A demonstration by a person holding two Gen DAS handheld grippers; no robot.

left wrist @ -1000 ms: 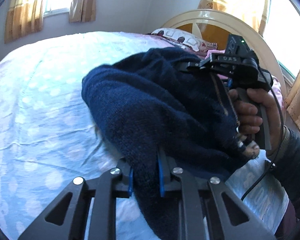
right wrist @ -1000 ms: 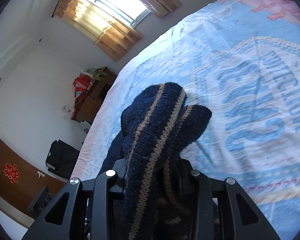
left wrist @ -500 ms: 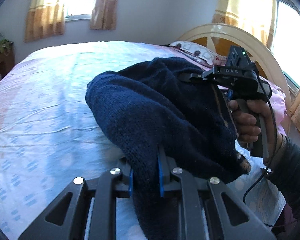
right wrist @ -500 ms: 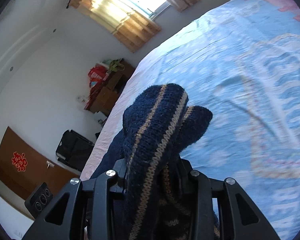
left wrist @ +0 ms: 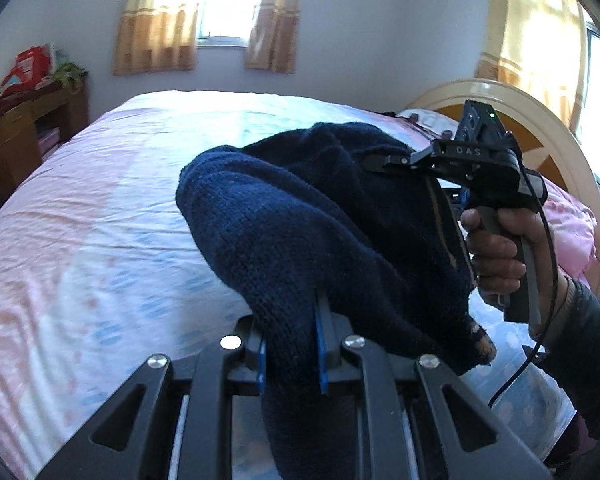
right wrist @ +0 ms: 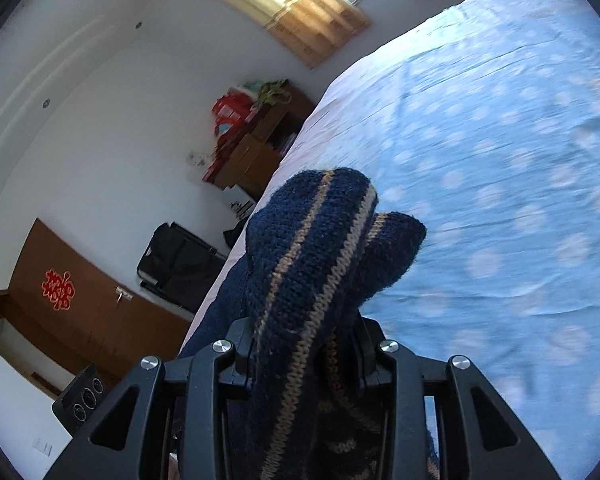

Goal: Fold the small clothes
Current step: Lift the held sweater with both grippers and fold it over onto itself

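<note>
Both views have swung across the room since a second ago; grips unchanged. Left tool pinches a bunched fold of the dark navy knitted garment with tan stripes; right tool is clamped on its striped edge. Garment hangs in the air between them, above the pale blue and pink patterned bed sheet, not laid flat. No finished fold visible. Judged early: spreading, folding and setting down remain.
</note>
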